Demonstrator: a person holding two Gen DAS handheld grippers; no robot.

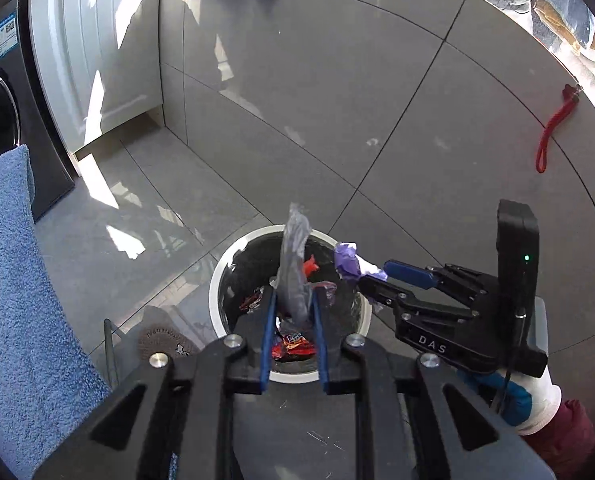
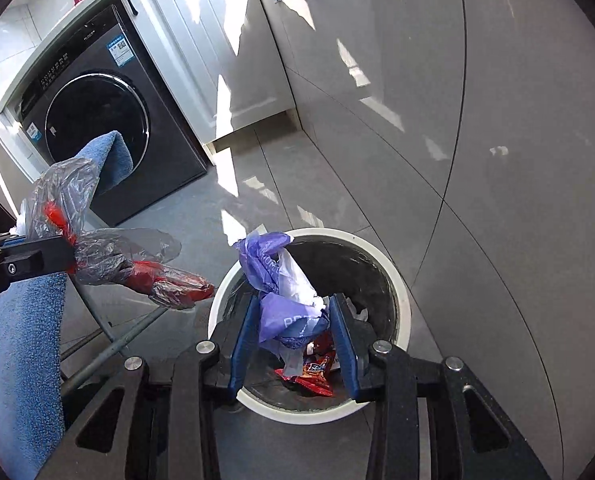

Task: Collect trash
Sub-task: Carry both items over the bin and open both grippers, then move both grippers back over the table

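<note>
Item: drop step, both loads over bin [image 1: 217, 280].
L gripper [image 1: 293, 304]: jaws narrow, clear bag [image 1: 295, 264] between pads.
R gripper [image 2: 293, 320]: purple bag [image 2: 281, 312] between half-spread jaws.
Next: spread both jaws fully so bags fall in.

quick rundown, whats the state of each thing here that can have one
left hand-held gripper: shut on clear plastic wrapper, above the bin
right hand-held gripper: holding purple plastic bag between its fingers, above the bin
trash bin: open, no lid, wrappers inside
washing machine: door closed
white cabinet: door closed
red cord: lying loose on the floor
</note>
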